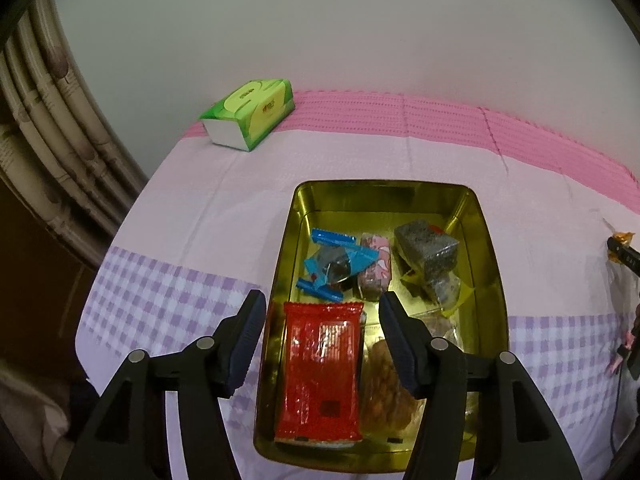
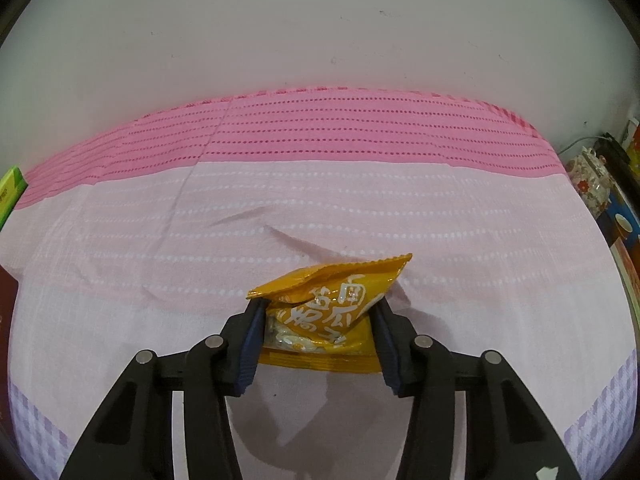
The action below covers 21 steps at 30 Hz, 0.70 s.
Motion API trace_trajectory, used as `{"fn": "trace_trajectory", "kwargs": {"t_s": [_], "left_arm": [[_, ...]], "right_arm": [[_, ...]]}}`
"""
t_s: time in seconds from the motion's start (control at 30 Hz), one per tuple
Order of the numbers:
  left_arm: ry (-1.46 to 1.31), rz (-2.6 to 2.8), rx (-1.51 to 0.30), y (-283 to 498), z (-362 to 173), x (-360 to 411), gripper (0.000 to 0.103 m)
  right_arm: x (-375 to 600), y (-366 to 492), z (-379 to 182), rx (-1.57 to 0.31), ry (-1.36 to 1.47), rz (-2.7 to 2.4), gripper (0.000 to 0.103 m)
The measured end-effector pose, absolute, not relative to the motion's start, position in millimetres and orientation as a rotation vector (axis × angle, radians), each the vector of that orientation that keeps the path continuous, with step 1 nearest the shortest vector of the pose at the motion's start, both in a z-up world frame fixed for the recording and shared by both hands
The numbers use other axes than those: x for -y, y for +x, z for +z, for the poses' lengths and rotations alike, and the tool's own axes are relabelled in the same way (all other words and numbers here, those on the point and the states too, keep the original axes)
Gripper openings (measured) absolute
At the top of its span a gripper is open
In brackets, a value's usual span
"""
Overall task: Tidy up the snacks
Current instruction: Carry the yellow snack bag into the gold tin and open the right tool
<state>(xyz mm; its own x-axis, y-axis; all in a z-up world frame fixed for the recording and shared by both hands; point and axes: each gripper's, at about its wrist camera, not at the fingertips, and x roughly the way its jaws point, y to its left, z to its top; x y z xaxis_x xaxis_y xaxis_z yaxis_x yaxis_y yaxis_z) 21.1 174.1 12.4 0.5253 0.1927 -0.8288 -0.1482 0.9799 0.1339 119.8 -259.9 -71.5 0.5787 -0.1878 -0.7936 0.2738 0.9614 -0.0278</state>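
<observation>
In the left wrist view a gold tin tray (image 1: 492, 264) lies on the cloth and holds several snacks: a red packet (image 1: 322, 372), a blue-wrapped one (image 1: 336, 264), a pink one (image 1: 376, 268), a grey one (image 1: 426, 252) and a clear bag of brown pieces (image 1: 386, 392). My left gripper (image 1: 322, 310) is open and empty, hovering over the near end of the tray above the red packet. In the right wrist view my right gripper (image 2: 318, 310) is shut on an orange snack packet (image 2: 332, 304), held just above the cloth.
A green tissue box (image 1: 250, 118) stands at the back left of the pink and lilac-checked cloth (image 2: 360, 208). A wall runs behind the table. A floral pot (image 2: 592, 176) and boxes sit off the right edge. The right gripper tip (image 1: 624, 254) shows at the right.
</observation>
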Motion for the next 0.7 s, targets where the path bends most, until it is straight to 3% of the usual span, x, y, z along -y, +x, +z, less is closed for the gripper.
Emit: {"fn": "trace_trajectory", "kwargs": {"t_s": [0.4,0.7], "left_arm": [[0.068,0.241,-0.963,0.6,12.8,-180.3,0.068],[0.034,0.245,-0.971,-8.6,11.5,-192.2,0.068]], "right_arm": [[217.5,97.7,-36.3,-0.895,0.075,-0.182,0.045],[107.9,91.1,13.0,-0.844,0.034,0.089,0.045]]}}
